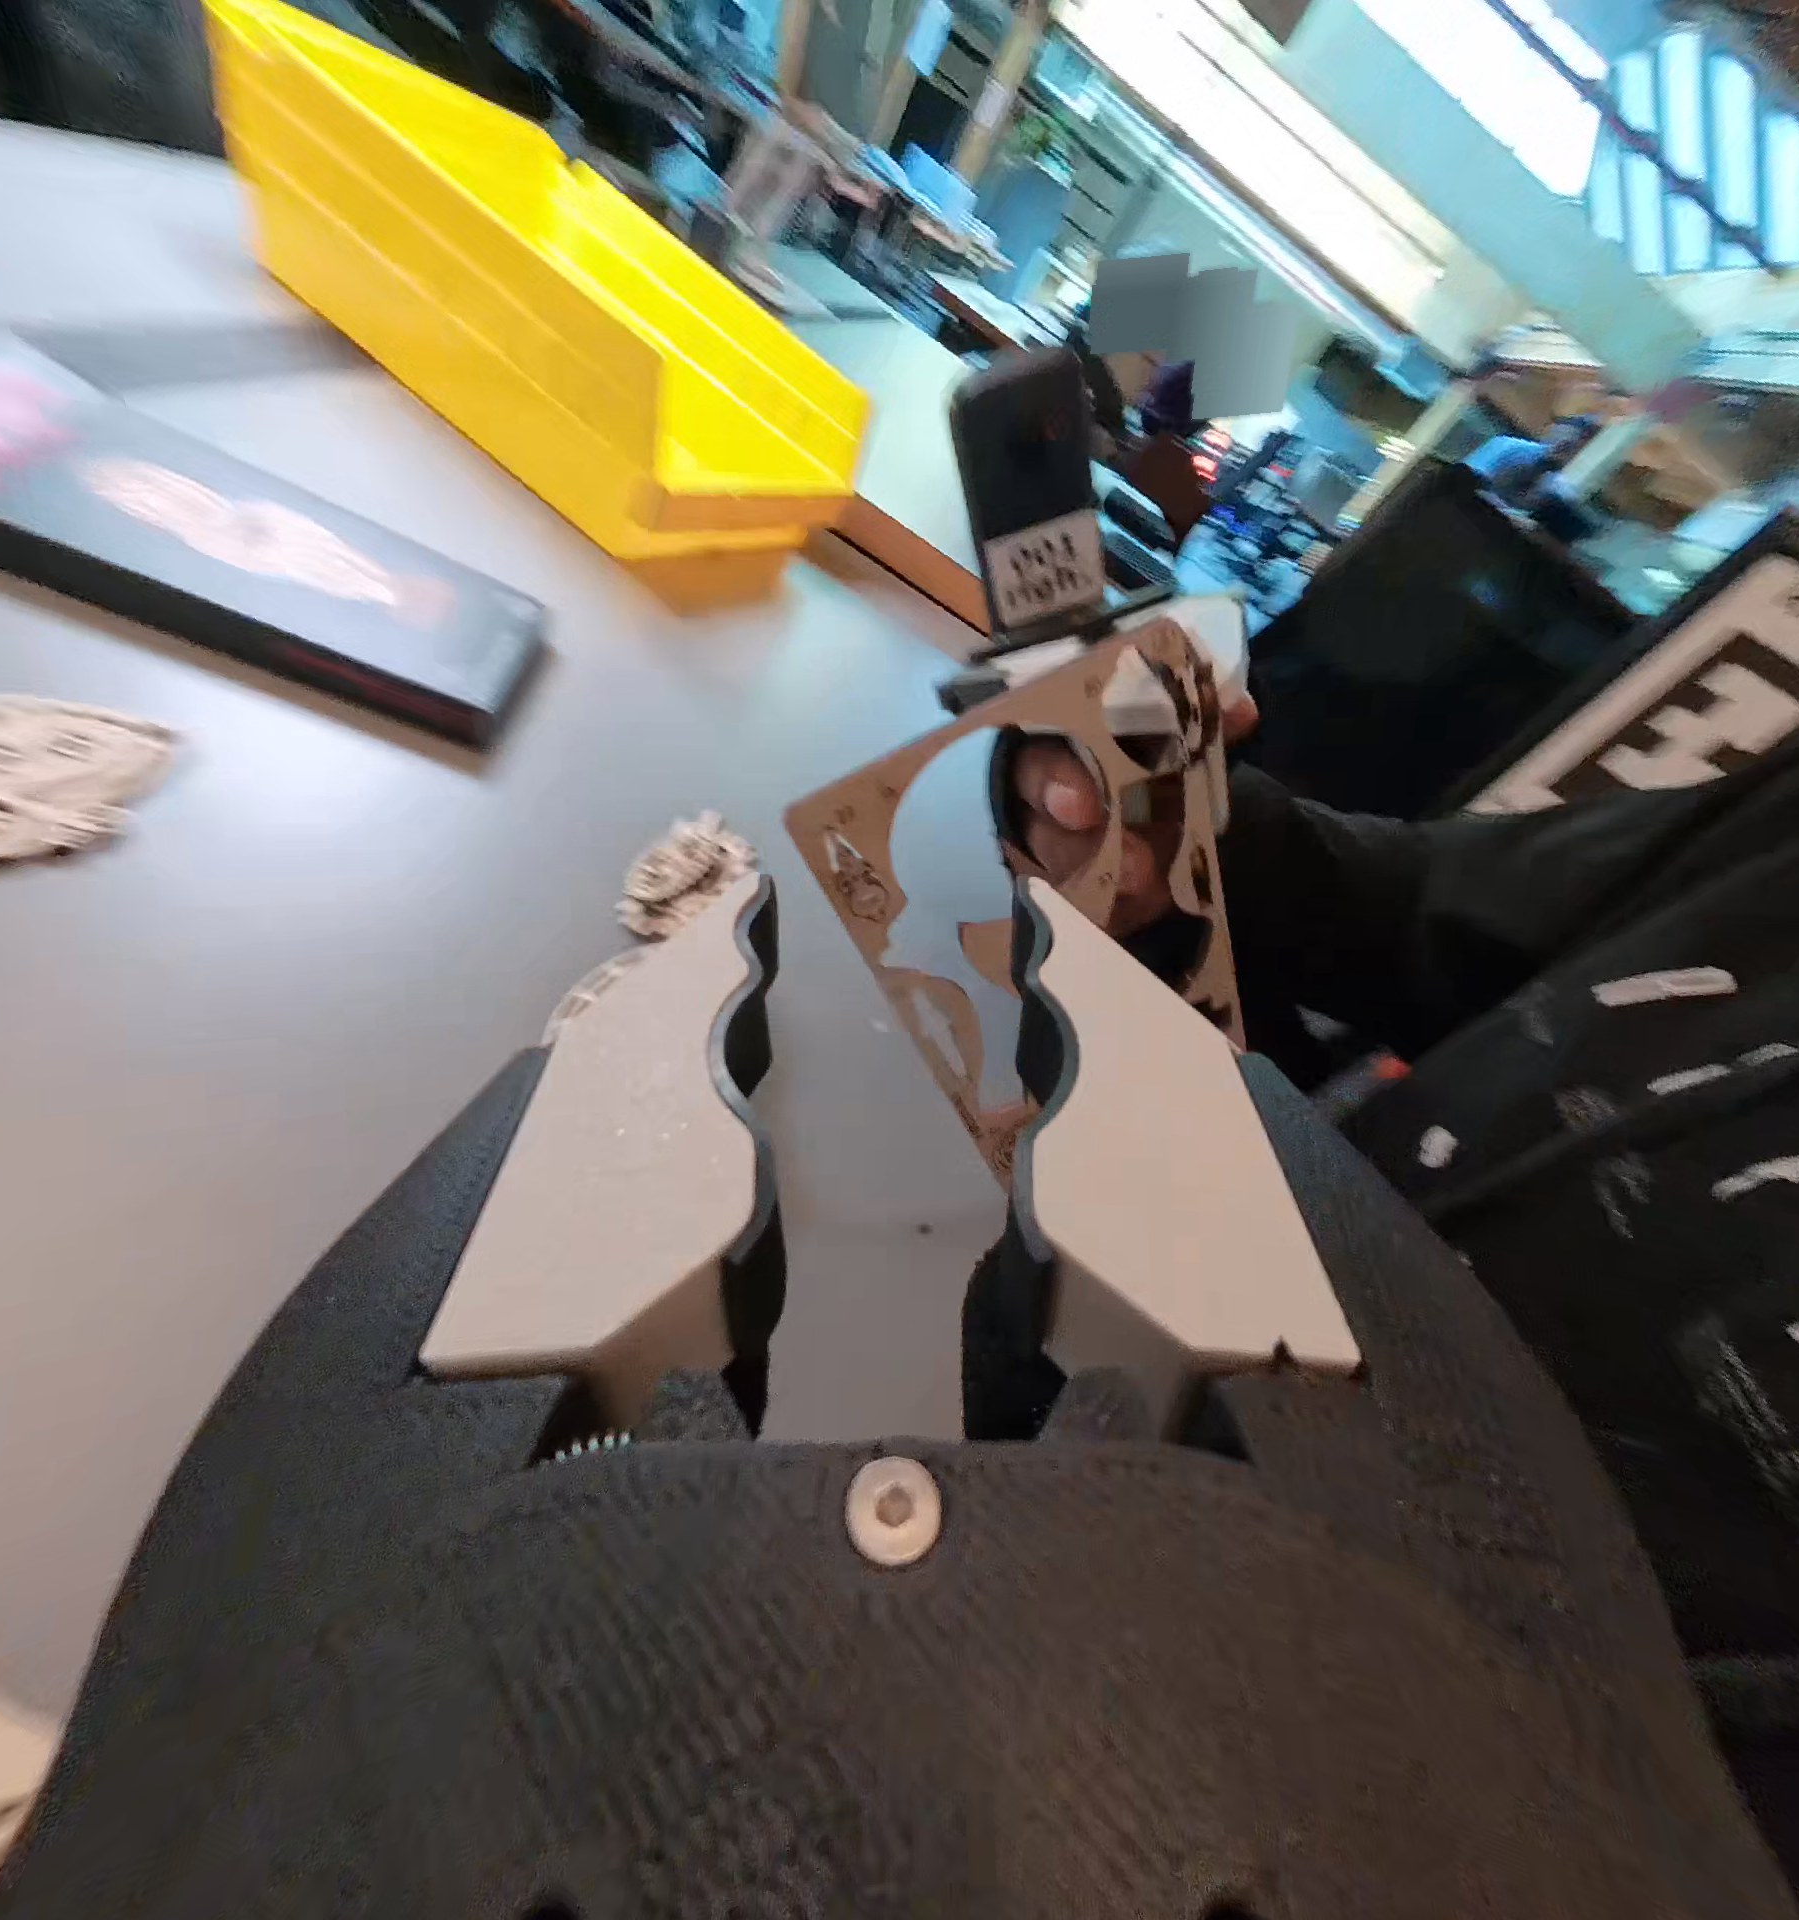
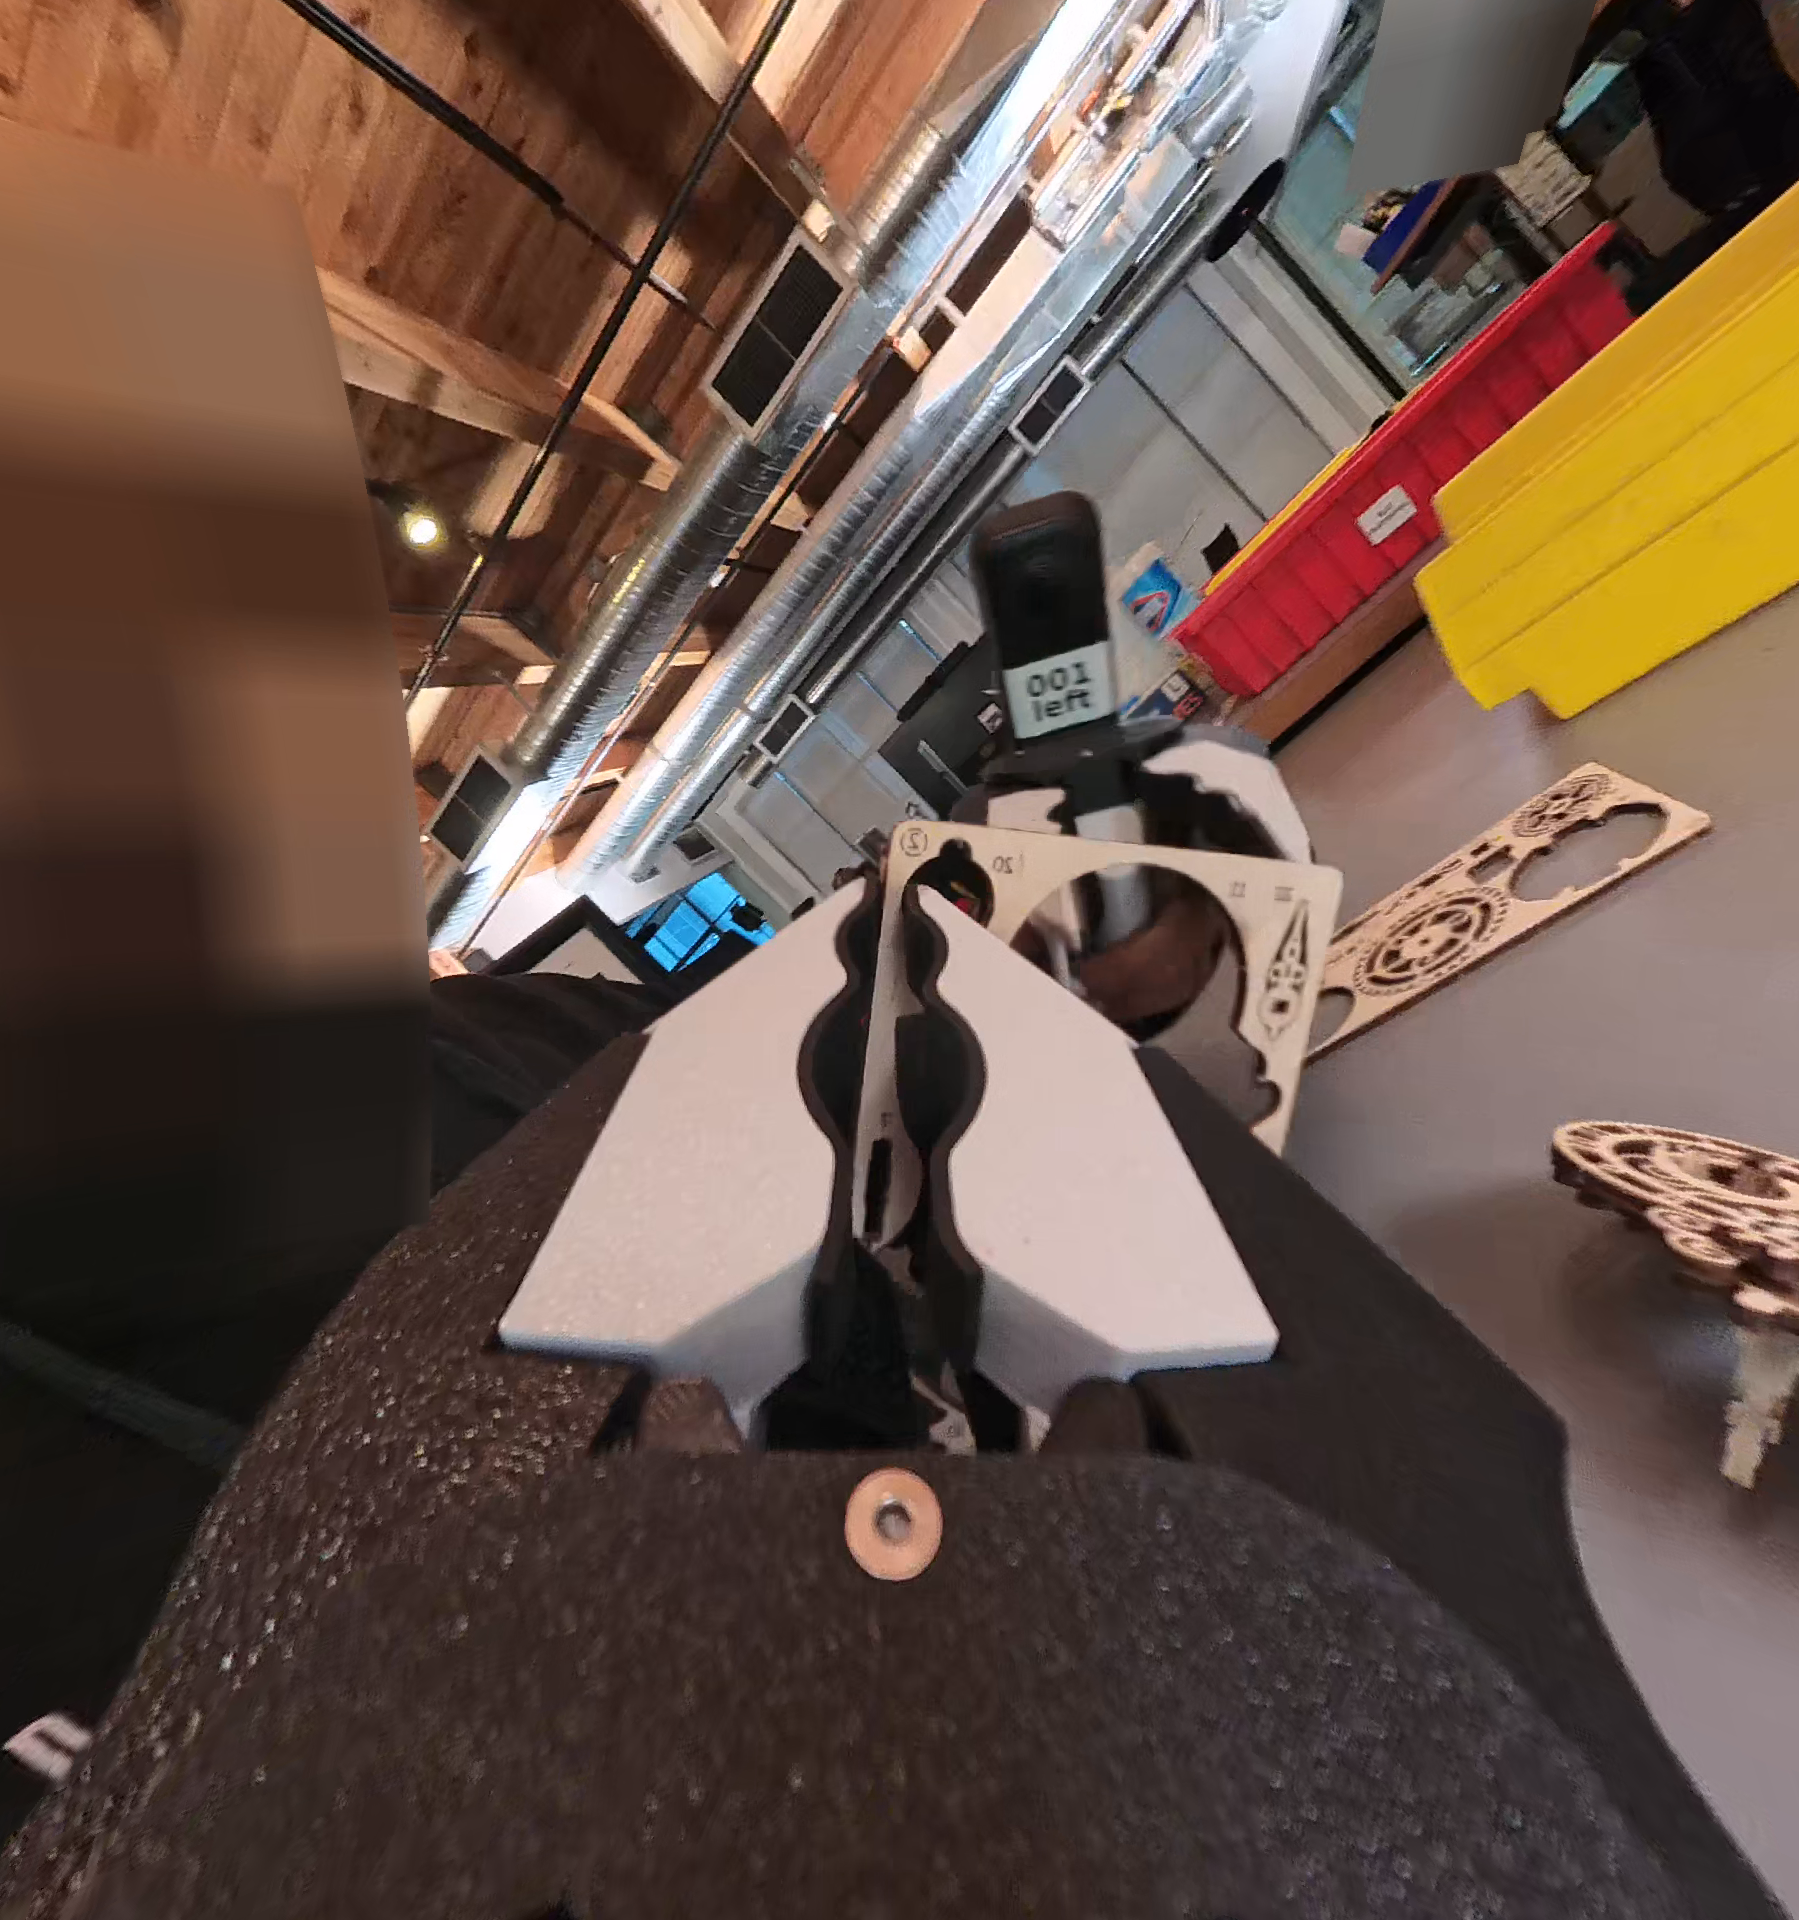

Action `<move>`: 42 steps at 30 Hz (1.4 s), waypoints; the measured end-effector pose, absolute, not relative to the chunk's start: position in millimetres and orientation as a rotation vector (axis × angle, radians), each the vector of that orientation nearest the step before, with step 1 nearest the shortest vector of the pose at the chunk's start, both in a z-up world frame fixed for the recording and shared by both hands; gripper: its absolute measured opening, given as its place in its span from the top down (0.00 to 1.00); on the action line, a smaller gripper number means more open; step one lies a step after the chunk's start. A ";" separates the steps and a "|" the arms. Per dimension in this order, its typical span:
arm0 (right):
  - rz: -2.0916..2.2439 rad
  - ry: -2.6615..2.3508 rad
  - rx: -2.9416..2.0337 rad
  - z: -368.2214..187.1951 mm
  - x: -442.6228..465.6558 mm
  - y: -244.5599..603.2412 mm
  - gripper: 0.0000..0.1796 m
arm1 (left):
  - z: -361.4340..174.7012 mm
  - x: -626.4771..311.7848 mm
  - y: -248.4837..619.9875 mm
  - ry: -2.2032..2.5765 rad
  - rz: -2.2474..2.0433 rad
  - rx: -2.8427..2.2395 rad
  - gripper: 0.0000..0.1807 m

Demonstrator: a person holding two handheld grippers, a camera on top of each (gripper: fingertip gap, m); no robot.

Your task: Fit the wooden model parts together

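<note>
Right gripper [image 2: 890, 914]: pinching a thin wooden parts sheet [image 2: 1279, 914] edge-on, sheet raised upright above the grey bench [image 2: 1601, 1039]. Left gripper [image 1: 890, 904]: spread, empty, tips just beside the sheet [image 1: 874, 821]. On bench: assembled fretwork wooden disc [image 2: 1726, 1195] on a peg; flat cut-out sheet [image 2: 1497, 894]; small wooden pieces [image 1: 682, 873]; black box [image 1: 251, 561]; yellow bins [image 1: 521, 281].

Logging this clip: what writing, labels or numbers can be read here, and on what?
I don't repeat wording; here is what bears it.
White label on the black camera: legible print.
Wooden sheet in the right claw: small engraved numerals.
Red bin's sticker: too small.
Black box: blurred print.
</note>
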State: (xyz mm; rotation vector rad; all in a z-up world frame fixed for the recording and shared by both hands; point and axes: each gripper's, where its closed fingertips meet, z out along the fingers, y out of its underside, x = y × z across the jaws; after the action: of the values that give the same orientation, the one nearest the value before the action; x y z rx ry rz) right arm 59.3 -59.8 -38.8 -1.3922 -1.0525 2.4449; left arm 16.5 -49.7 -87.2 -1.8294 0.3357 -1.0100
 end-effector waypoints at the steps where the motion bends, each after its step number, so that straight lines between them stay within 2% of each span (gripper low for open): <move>1: 2.439 -1.046 -1.387 -37.8 58.5 -57.9 0.99 | -77.4 6.5 -48.1 0.317 -0.958 -1.801 0.77; 4: 2.367 -1.041 -1.381 -36.8 54.4 -53.3 1.00 | -45.1 14.4 -62.9 0.380 -1.061 -1.692 0.83; 9: 2.264 -1.104 -1.360 -36.7 46.5 -60.7 0.99 | -43.3 57.4 -74.2 0.449 -1.288 -1.680 0.86; 16: 2.149 -1.180 -1.358 -41.6 48.5 -69.2 0.99 | -44.0 58.1 -69.0 0.361 -1.385 -1.637 0.99; 26: 2.075 -1.190 -1.337 -37.7 59.7 -64.6 0.99 | -47.6 28.4 -69.4 0.287 -1.326 -1.685 1.00; 31: 2.088 -1.245 -1.264 -25.1 75.4 -68.5 0.99 | -125.0 -8.1 -58.1 0.189 -1.171 -2.068 0.99; 37: 2.090 -1.292 -1.205 -11.6 85.7 -72.2 0.99 | -194.5 -6.9 -47.1 0.160 -1.126 -2.303 0.99; 42: 2.111 -1.338 -1.180 -11.3 89.3 -77.7 0.99 | -180.8 -19.1 -37.4 0.301 -0.891 -2.272 0.84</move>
State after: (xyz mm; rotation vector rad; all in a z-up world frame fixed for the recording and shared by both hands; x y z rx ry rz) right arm 89.3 -77.7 -11.3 -1.1802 -1.3381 2.1109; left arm -19.1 -37.4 -180.8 -2.2722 0.3014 -0.8906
